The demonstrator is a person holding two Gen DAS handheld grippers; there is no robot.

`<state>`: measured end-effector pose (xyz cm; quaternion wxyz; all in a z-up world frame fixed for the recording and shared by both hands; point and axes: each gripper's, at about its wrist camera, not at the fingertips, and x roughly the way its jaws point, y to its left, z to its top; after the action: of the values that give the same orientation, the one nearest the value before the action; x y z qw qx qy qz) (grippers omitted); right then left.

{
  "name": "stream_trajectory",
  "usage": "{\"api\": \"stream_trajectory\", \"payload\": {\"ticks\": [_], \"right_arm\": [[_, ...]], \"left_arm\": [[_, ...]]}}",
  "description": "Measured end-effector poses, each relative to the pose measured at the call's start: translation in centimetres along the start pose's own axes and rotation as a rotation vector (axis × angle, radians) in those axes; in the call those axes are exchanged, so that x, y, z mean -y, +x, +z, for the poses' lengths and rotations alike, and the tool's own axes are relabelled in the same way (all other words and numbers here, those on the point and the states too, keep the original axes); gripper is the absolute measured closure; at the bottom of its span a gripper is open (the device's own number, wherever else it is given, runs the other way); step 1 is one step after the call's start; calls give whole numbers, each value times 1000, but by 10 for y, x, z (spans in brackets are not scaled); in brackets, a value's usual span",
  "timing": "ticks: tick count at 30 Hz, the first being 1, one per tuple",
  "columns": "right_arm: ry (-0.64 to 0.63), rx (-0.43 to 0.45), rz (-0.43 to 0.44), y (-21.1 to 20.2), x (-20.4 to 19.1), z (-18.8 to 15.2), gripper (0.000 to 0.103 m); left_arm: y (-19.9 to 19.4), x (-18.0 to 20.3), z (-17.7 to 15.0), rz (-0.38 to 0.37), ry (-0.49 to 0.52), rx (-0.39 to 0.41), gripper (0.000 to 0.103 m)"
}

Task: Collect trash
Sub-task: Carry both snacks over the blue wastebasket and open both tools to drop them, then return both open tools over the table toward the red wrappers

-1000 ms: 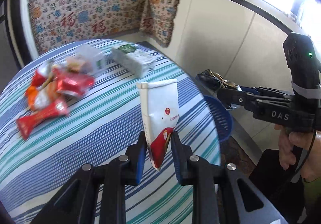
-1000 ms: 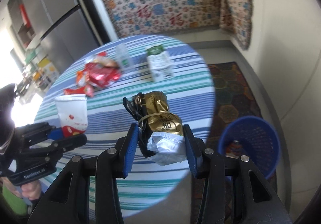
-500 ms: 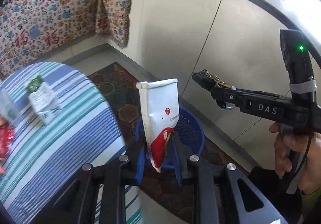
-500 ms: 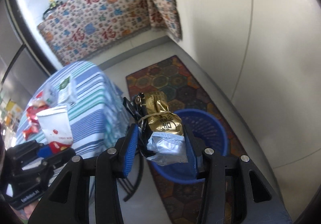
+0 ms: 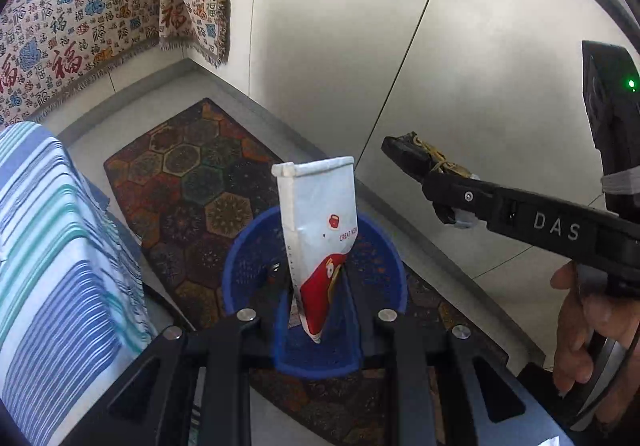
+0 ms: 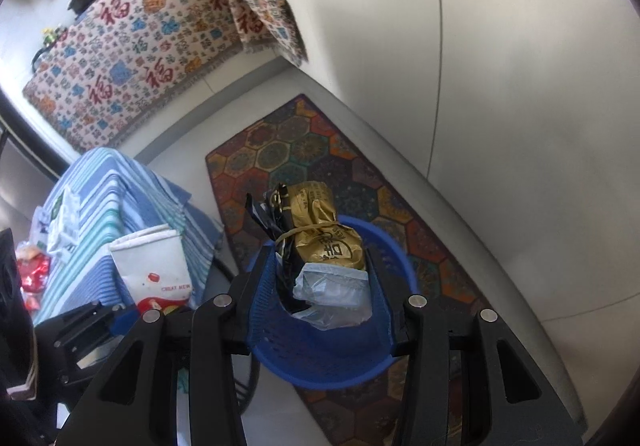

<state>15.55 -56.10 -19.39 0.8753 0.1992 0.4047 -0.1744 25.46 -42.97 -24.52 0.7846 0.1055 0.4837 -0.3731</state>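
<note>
2 handheld grippers hover over a blue mesh trash basket (image 5: 240, 266) that stands on a hexagon-patterned rug (image 5: 188, 174) beside a pale wall. The left gripper (image 5: 316, 310) is clamped on the lower end of a white and red snack pouch (image 5: 316, 222), held upright directly above the basket's opening. The right gripper (image 6: 324, 278) is clamped on a gold foil bag (image 6: 320, 242) bundled with crumpled clear plastic, also above the basket. At the left edge, a striped tablecloth (image 6: 104, 198) covers a table holding more wrappers (image 6: 34, 274).
</note>
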Motion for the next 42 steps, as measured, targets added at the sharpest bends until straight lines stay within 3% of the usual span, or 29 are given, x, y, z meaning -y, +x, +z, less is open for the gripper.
{"api": "stream_trajectory", "payload": {"ticks": [8,9,11,13,19,21,23,25,28,33,37,42], "right_arm": [[104,-52,28,22,25,-1,56],[110,-57,35,23,26,-1,56],[117,-58,39,25,27,0,54],[119,-48,43,26,28,1,46],[103,-6,25,20,21,6,43],[95,22,13,12,19,7,41],[78,57,3,2,13,9,38],[60,98,-11,-9,6,10,29],[23,180,-34,-35,-9,9,22],[-48,291,-61,-69,-35,-2,10],[-122,336,-62,-81,-63,-14,7],[-235,339,-17,-78,-110,-32,6]], "left_arm": [[36,5,0,-3,22,-38,77],[39,5,0,-3,28,-38,75],[47,7,0,3,36,-36,58],[53,6,0,20,38,-25,53],[48,0,5,24,16,-3,53],[35,-1,6,21,9,36,53],[17,0,4,27,22,79,44],[-8,4,0,26,49,153,38],[-44,11,-10,28,87,227,37],[-87,7,-30,-17,59,209,37],[-129,-7,-62,39,58,254,11],[-173,-37,-100,91,47,292,10]]}}
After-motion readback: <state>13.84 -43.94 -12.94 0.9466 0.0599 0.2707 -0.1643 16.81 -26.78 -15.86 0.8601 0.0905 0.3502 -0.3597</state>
